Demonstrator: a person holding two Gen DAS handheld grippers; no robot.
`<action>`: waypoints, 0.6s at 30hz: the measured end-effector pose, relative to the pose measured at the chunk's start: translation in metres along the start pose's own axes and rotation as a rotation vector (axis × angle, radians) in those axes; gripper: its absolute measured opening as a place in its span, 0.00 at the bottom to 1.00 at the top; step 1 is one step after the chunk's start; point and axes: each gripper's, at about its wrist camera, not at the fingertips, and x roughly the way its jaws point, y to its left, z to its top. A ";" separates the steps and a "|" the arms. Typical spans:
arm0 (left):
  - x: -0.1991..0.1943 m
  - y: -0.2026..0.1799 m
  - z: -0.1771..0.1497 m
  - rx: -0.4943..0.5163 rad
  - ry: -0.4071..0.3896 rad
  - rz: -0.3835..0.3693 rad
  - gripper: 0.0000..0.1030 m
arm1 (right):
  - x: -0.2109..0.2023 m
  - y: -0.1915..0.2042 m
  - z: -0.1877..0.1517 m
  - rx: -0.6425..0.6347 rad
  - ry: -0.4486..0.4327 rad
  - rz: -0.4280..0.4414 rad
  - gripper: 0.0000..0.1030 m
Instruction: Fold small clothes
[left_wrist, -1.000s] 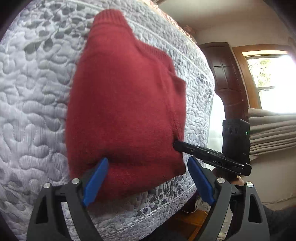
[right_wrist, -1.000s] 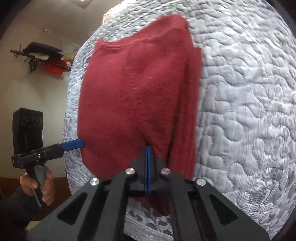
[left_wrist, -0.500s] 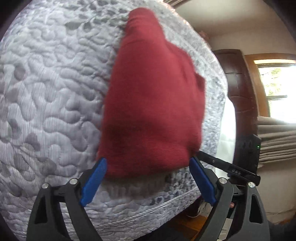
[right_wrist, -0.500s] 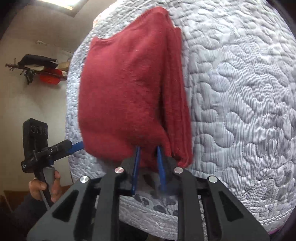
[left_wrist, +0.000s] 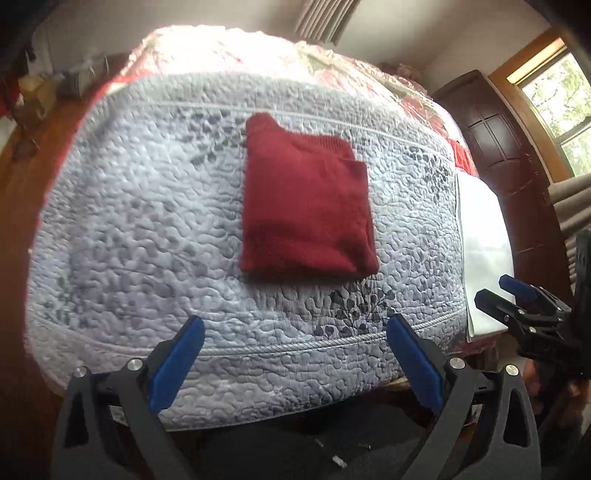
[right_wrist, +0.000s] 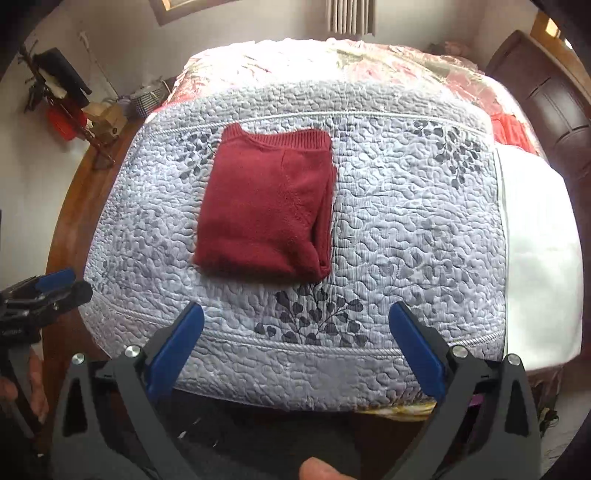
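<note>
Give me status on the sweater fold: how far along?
Done: the red sweater lies on the quilt as a compact rectangle, sleeves tucked in, collar at the far edge. In hand: nothing; the left gripper and right gripper are both open, short of the sweater and touching no cloth. Left: nothing obvious; no other clothes to fold show.

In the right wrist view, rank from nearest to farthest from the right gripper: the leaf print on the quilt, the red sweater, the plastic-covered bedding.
From the right gripper:
1. Leaf print, on the quilt just ahead between the fingers.
2. Red sweater, folded, mid-quilt, slightly left.
3. Plastic-covered bedding, at the far end of the bed.
</note>
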 end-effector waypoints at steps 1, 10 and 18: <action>-0.024 -0.006 -0.006 0.014 -0.033 0.016 0.96 | -0.017 0.005 -0.002 0.001 -0.017 -0.007 0.97; -0.118 -0.039 -0.026 0.012 -0.192 0.032 0.96 | -0.111 0.042 -0.013 -0.008 -0.140 -0.050 0.97; -0.105 -0.040 -0.037 0.015 -0.143 -0.002 0.96 | -0.128 0.060 -0.026 -0.026 -0.169 -0.086 0.97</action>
